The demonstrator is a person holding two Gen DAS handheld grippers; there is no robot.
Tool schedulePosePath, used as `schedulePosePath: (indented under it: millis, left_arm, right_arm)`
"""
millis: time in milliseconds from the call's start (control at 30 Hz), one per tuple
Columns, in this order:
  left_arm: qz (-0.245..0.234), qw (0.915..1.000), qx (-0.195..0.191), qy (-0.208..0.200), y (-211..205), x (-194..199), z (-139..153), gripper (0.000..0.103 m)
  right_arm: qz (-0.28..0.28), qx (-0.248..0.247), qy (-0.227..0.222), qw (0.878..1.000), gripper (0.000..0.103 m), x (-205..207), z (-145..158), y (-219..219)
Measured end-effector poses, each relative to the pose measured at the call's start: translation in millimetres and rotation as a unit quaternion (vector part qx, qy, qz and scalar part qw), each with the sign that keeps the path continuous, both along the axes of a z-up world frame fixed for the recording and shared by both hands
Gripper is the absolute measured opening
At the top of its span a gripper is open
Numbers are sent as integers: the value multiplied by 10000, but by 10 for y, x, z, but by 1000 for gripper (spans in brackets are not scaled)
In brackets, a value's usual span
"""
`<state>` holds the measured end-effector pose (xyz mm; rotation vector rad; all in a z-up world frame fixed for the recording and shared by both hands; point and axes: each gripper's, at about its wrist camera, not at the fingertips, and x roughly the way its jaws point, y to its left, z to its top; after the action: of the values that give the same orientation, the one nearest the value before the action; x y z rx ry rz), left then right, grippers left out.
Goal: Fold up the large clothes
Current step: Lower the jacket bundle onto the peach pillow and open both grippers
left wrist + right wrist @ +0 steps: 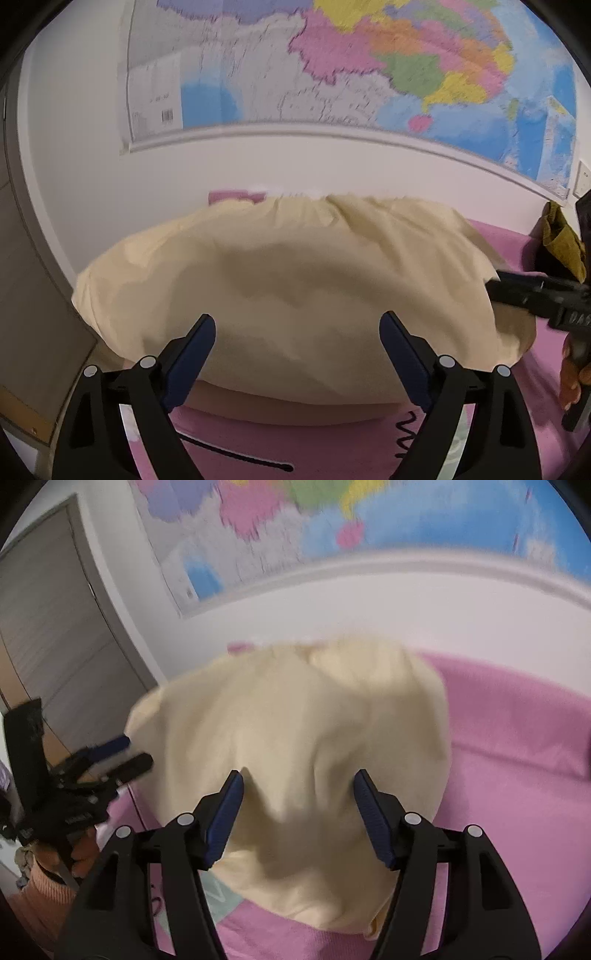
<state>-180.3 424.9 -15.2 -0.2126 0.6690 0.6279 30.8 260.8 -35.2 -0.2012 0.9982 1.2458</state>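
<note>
Blue-padded jaws of the left gripper (297, 332) and right gripper (298, 788) both stand released, nothing pinched, just above the cream garment (280, 280). It lies folded on the pink bed cover (509, 738), long axis running left to right toward the wall map (369, 62).

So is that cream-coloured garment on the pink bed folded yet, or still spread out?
Folded, at least partly: the cream garment lies as a compact rounded bundle with a doubled edge at the near side on the pink bedcover. Neatness is too blurred to judge.
</note>
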Motion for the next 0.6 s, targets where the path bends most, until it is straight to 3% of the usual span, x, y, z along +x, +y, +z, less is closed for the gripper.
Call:
schedulePosePath:
  millis: [67, 300, 600]
  left_arm:
    - [-1, 9997, -236, 69, 71, 17, -65, 87]
    - [90, 9996, -268, -94, 20, -55, 3, 87]
    - [119, 9993, -222, -270, -300, -208, 49, 95]
  right_arm:
    - [29, -114, 68, 9999, 62, 3, -90, 31]
    - [60, 98, 36, 9999, 64, -105, 44, -84]
    - [183, 440, -469, 9978, 79, -499, 274, -290]
